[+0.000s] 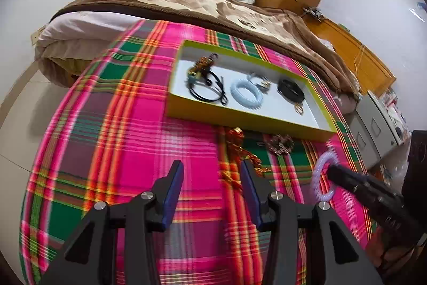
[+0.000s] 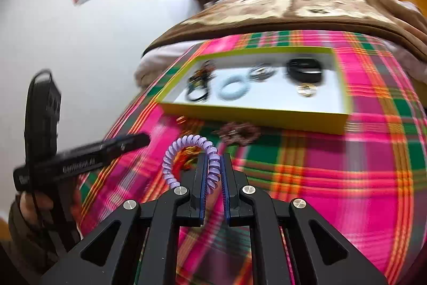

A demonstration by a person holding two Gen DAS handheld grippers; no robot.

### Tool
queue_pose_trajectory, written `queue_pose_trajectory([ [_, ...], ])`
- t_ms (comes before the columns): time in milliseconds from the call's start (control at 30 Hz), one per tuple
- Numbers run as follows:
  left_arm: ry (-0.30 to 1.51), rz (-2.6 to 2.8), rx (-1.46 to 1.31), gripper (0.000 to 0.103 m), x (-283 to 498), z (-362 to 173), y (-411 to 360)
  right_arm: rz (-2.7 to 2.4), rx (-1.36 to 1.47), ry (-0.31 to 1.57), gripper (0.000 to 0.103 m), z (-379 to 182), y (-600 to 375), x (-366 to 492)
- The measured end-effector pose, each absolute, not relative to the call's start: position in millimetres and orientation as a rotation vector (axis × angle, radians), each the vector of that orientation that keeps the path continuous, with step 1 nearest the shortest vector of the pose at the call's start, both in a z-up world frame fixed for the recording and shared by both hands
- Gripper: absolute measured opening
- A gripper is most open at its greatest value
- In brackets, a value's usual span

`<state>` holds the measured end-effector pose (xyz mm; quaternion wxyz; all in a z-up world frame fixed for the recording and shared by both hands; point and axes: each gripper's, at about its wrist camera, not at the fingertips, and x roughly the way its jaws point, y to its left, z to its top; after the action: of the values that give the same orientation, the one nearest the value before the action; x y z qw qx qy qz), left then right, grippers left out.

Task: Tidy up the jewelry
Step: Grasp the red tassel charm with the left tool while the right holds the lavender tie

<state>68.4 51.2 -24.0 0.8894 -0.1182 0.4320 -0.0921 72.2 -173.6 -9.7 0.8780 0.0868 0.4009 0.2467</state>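
Jewelry: 1 lilac coil bracelet (image 2: 192,159) stands on edge, pinched by the right gripper (image 2: 214,167); 1 pale-blue coil (image 1: 246,93) lies in the tray (image 1: 240,122) at 12 o'clock. Left gripper (image 1: 212,172) gapes, holding nothing.

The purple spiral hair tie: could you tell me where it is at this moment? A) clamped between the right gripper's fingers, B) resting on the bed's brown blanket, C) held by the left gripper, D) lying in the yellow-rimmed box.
A: the purple spiral hair tie sits pinched in the right gripper, short of the box; the left gripper is open and empty.
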Motion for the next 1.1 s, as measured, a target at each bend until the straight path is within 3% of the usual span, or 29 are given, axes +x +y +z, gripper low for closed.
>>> queue_pose_trajectory([
  [567,0.939,-0.168,-0.063,0.047,78,-41,-13,0.480,0.221,0.822,0.010,-11,-202,66],
  [600,0.937,-0.164,-0.065,0.045,78,-41,-12,0.482,0.222,0.823,0.010,-12,-202,67],
  [633,0.932,-0.166,-0.068,0.033,79,-41,-12,0.483,0.223,0.824,0.010,-13,-203,66],
  [700,0.940,-0.182,-0.090,0.018,79,-41,-9,0.484,0.227,0.824,0.010,-14,-204,67],
  [800,0.942,-0.190,-0.069,0.016,77,-41,-10,0.488,0.234,0.824,0.010,-15,-205,69],
  [900,0.929,-0.205,-0.076,0.003,74,-36,-9,0.488,0.235,0.823,0.010,-15,-205,68],
  [1100,0.850,-0.211,-0.095,0.003,64,-12,4,0.485,0.236,0.817,0.010,-15,-206,67],
])
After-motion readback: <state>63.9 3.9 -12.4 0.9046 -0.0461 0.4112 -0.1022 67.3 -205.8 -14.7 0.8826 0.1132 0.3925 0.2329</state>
